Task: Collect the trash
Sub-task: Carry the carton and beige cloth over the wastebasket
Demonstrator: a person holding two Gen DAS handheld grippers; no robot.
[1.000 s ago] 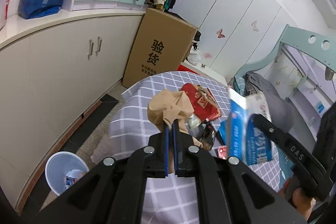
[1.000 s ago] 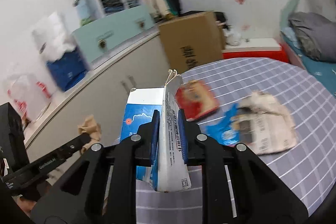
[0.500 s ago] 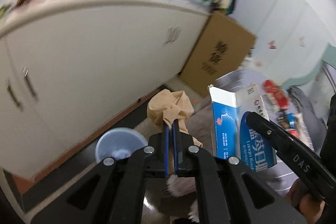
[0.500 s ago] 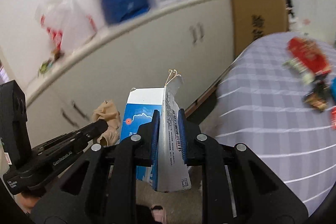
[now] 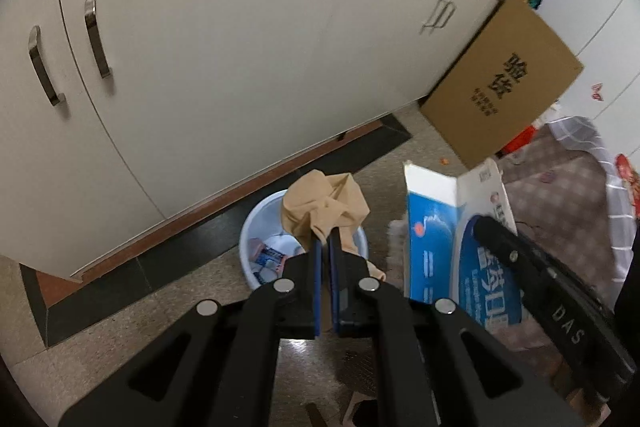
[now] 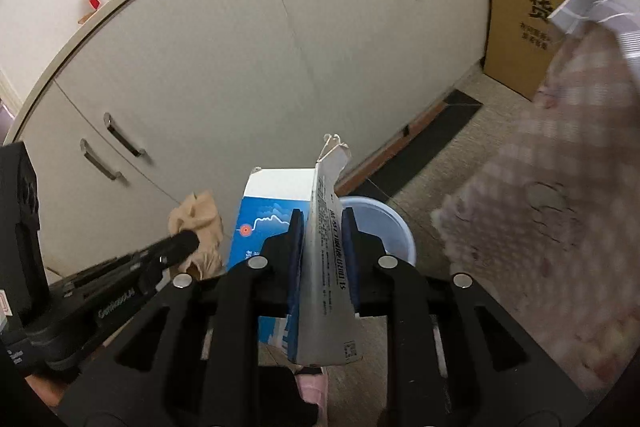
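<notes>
One pale blue bin (image 5: 256, 223) stands on the tiled floor (image 5: 120, 307) close to the foot of a long run of cream cabinets (image 5: 224, 39), and in the left wrist view a few scraps lie in its bottom, among them a small blue-and-white wrapper (image 5: 269, 257) and something pinkish; the rest of its contents is hidden behind the gripper. In the right wrist view the same bin shows just behind the carton, its inside mostly hidden. A brown cardboard box (image 5: 502, 83) with black printed characters leans against the far end of the cabinets; what it holds cannot be seen. The left gripper (image 5: 325, 247) has its fingers pressed together on a crumpled piece of tan fabric (image 5: 324, 205), which bunches up past the tips and hangs directly over the bin's opening. The right gripper (image 6: 322, 227) reaches in just beside it, holding a blue-and-white carton (image 6: 276, 227) flattened edge-on between its blue pads; its jaws have just been opening, and a narrow gap now shows on each side of the carton's printed edge, so the pads look to sit loosely against it and not to press hard. The carton's torn top flap (image 6: 334, 151) sticks up beyond the fingertips, and its lower end hangs below the jaws. A checked tablecloth (image 6: 580, 147) drapes down at the right edge of both views, near the bin but apart from it.
</notes>
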